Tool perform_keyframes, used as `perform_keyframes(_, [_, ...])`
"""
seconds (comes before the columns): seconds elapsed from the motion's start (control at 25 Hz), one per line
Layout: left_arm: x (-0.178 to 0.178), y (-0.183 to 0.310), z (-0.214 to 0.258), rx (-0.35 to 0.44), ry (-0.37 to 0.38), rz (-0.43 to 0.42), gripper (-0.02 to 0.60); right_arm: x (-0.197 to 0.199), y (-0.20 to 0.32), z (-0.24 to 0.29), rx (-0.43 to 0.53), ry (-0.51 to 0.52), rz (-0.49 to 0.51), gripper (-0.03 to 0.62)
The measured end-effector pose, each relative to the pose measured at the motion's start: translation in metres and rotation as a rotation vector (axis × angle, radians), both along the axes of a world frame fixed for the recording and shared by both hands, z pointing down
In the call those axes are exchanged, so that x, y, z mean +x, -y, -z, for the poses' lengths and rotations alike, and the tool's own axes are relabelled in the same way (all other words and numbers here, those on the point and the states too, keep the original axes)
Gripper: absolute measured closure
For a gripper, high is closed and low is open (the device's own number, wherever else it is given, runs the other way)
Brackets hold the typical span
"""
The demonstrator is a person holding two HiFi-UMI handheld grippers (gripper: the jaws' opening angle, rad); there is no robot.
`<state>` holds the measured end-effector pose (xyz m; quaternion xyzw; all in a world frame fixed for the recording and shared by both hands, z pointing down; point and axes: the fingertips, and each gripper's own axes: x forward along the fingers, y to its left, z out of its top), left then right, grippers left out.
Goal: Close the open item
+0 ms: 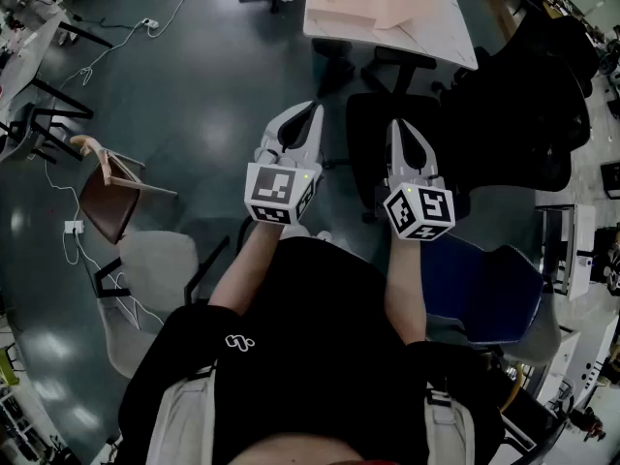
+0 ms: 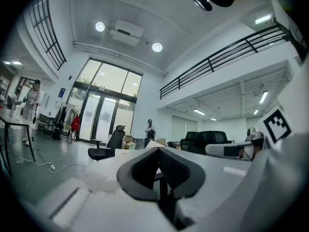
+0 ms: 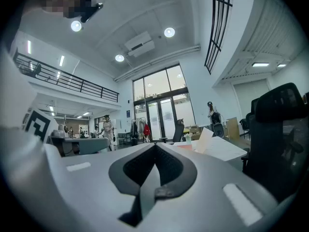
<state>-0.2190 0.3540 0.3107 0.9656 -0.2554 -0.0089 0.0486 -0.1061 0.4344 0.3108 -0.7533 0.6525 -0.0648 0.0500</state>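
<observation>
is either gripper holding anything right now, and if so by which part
Nothing is held. The left gripper and the right gripper each have their fingers closed together with nothing between them, out in open air in front of the person.

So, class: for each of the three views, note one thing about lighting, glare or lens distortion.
Head view: dim overall, with pale glare patches on the dark floor. Left gripper view: the balcony railing bows from wide-lens distortion. Right gripper view: black rounded corners, and a mosaic patch at top left.
</observation>
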Motion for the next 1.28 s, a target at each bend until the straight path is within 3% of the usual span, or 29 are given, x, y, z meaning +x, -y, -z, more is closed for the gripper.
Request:
perform_keyframes(0.68, [-0.014, 0.066, -0.024, -0.051, 0.021, -0.024, 0.581, -0.001, 0.052, -0.025, -0.027, 0.049, -0.076, 0.592])
perform_keyframes(1.0, [0.007, 0.106, -0.029, -0.06, 0.008, -0.035, 0.581, 0.032, 0.085, -0.029, -0.029, 0.048, -0.107, 0.591])
perform_keyframes(1.28, [0.057, 0.18, -0.042, -0.048, 0.015, -0.016, 0.581, 0.085, 0.163, -0.045, -0.017, 0.057, -0.082, 0.591])
